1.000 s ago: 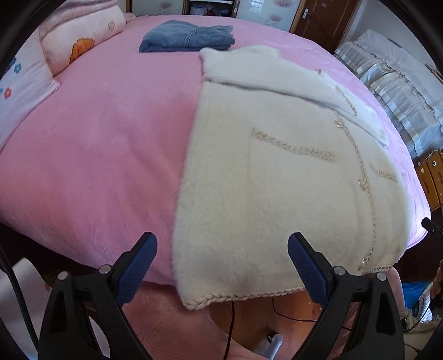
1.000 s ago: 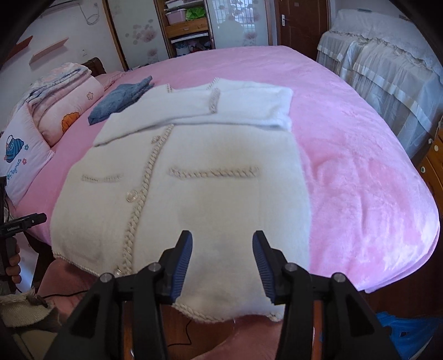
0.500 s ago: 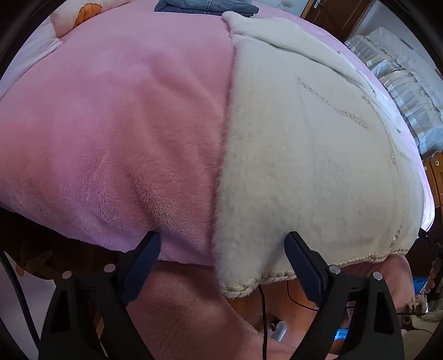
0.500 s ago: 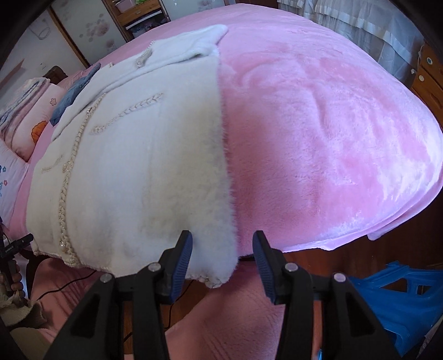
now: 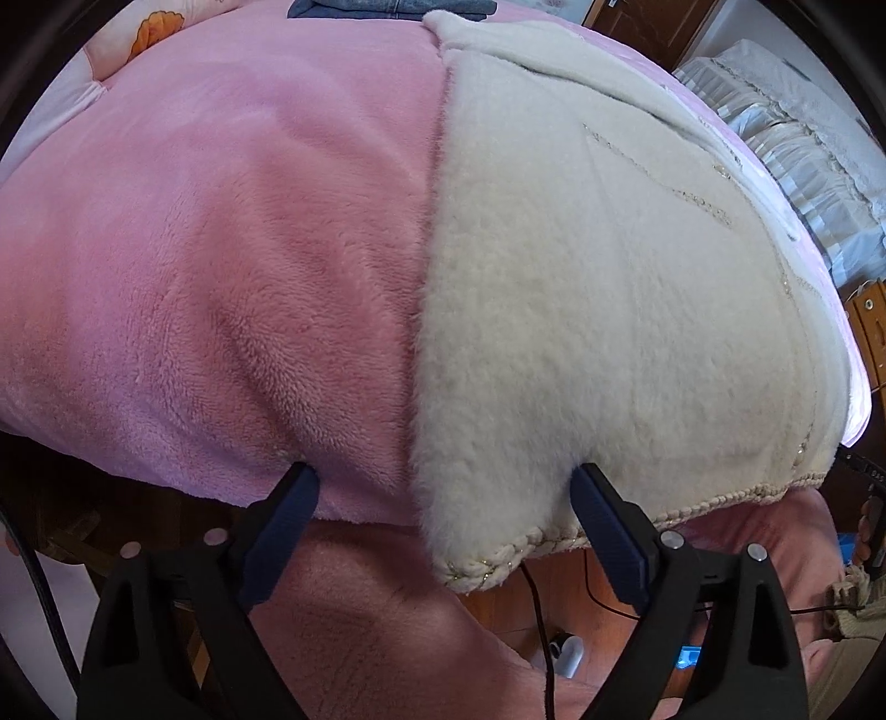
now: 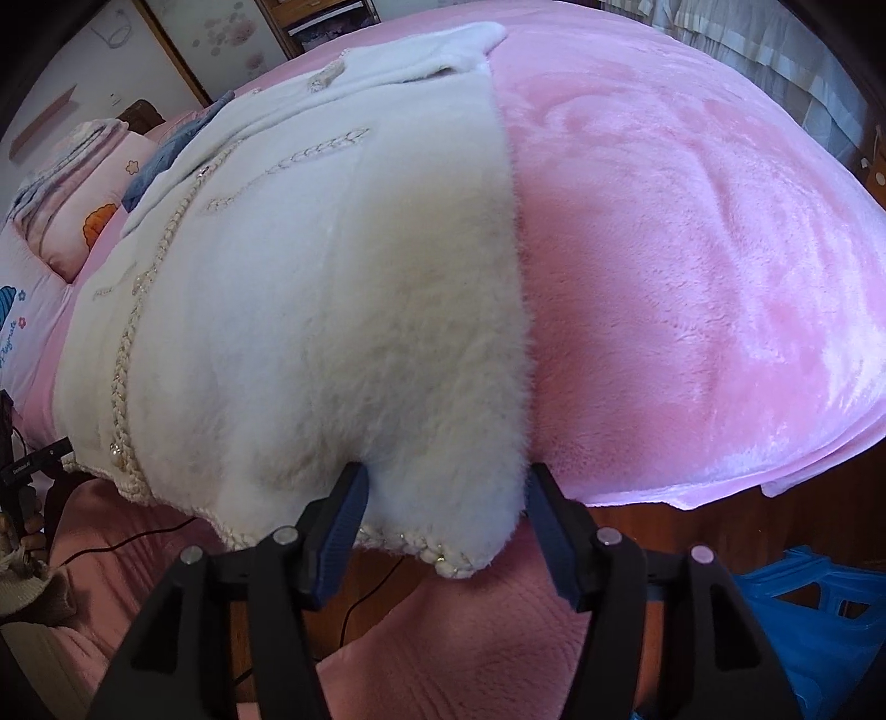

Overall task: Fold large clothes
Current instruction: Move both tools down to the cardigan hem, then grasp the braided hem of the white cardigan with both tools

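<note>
A fluffy white cardigan (image 5: 598, 288) with braided trim lies flat on the pink blanket (image 5: 221, 249), sleeves folded across its chest at the far end. Its hem hangs over the bed's near edge. My left gripper (image 5: 443, 487) straddles the hem's left corner (image 5: 476, 565). Its jaws stand wide and are closing, one pad on the blanket, the other against the fleece. In the right wrist view the cardigan (image 6: 310, 288) fills the left half. My right gripper (image 6: 446, 484) has the hem's right corner (image 6: 465, 554) between jaws that are opening, not pinching it.
Folded blue jeans (image 5: 387, 6) and pillows (image 6: 61, 210) lie at the bed's far end. A second bed (image 5: 797, 144) stands to the right. Pink quilted fabric (image 6: 470, 653), a cable (image 5: 540, 620) and a blue plastic item (image 6: 808, 609) sit below the bed edge.
Both grippers have dropped toward the bed's near edge and now bracket the hem corners. The right jaws have spread wider; the left jaws have narrowed a little.
</note>
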The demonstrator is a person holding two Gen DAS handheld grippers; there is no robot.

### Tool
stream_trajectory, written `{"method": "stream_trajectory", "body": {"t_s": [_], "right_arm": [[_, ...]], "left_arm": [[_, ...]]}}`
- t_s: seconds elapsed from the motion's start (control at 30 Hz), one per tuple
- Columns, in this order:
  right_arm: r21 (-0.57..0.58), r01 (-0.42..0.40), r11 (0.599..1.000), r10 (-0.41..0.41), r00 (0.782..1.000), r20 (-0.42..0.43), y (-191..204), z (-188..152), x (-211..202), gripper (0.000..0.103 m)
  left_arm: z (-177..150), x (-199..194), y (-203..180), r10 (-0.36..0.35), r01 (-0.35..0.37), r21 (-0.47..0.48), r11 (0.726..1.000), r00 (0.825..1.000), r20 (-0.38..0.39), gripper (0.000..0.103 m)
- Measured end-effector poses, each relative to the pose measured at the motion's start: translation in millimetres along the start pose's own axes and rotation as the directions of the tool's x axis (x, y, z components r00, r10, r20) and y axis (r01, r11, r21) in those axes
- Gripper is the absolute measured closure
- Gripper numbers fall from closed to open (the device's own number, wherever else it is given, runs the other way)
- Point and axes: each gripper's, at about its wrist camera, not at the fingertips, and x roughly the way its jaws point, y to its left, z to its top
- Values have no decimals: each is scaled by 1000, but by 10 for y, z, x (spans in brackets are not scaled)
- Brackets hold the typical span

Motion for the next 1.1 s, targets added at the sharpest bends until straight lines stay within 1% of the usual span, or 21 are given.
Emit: {"method": "stream_trajectory", "body": {"t_s": [0.03,0.07,0.13,0.2,0.27,0.3,0.33,0.37,0.43,0.47,0.5,0.53,0.6,0.63,0.73,0.77,0.83,0.9,0.97,1.03,1.1], "right_arm": [[-12,-15,1000,15,1000,-6,37,8,6,53],[-31,-15,999,14,1000,-10,58,4,-6,58],[-62,-29,998,28,1000,-8,91,0,-38,58],[-58,-52,997,51,999,-8,73,7,-35,58],[-47,-52,998,51,998,-19,42,23,29,58],[-43,-50,998,49,999,-22,38,35,63,56],[-40,-46,998,46,999,-17,48,41,68,55],[-48,-33,998,33,999,-14,72,41,68,55],[-68,-8,998,8,1000,-10,98,20,64,56],[-82,8,997,-8,1000,-10,128,13,53,63],[-89,10,996,-11,1000,-10,141,20,39,82],[-89,8,996,-9,1000,-12,143,35,20,89],[-96,-9,995,8,1000,-4,152,63,-65,91],[-115,-8,993,10,1000,11,182,57,-117,91],[-164,-14,986,24,998,63,299,79,-334,92],[-162,-27,986,41,996,85,319,106,-423,92],[-143,-71,987,91,986,138,320,174,-630,92],[-122,-134,983,157,965,208,346,299,-847,92],[-102,-171,980,193,942,274,375,465,-1047,92],[-96,-210,973,230,914,334,413,643,-1218,92],[-97,-240,966,258,885,387,457,852,-1359,92]], "left_arm": [[-2,-19,-43,-1,1,7,1000,1000,5,32],[-4,-63,-49,-15,14,15,1000,1000,8,49],[-26,-83,-57,-69,69,19,997,998,-5,71],[-27,-68,-54,-72,73,25,997,997,-8,71],[-11,-51,-43,-84,84,16,996,996,-18,67],[11,-47,-35,-97,97,13,995,995,-22,65],[14,-34,-32,-115,116,13,993,993,-27,57],[27,-32,-31,-123,124,18,992,992,-30,53],[51,-28,-137,-79,80,39,996,996,-28,53],[46,-29,-183,-43,44,53,998,999,-25,61],[39,-43,-215,-23,24,69,997,1000,-20,68],[35,-72,-230,-39,40,76,996,999,-16,95],[55,-182,-219,-114,115,52,992,993,-8,96],[68,-254,-224,-157,157,48,986,988,2,96],[136,-485,-253,-246,245,28,969,969,37,96],[181,-597,-270,-288,288,12,958,955,70,96],[289,-822,-293,-328,336,-31,941,932,155,96],[461,-1052,-322,-364,393,-80,916,900,240,96],[661,-1229,-375,-377,423,-101,900,875,305,96],[905,-1346,-423,-370,428,-110,897,864,343,96],[1138,-1437,-506,-359,427,-118,896,857,370,96]]}}
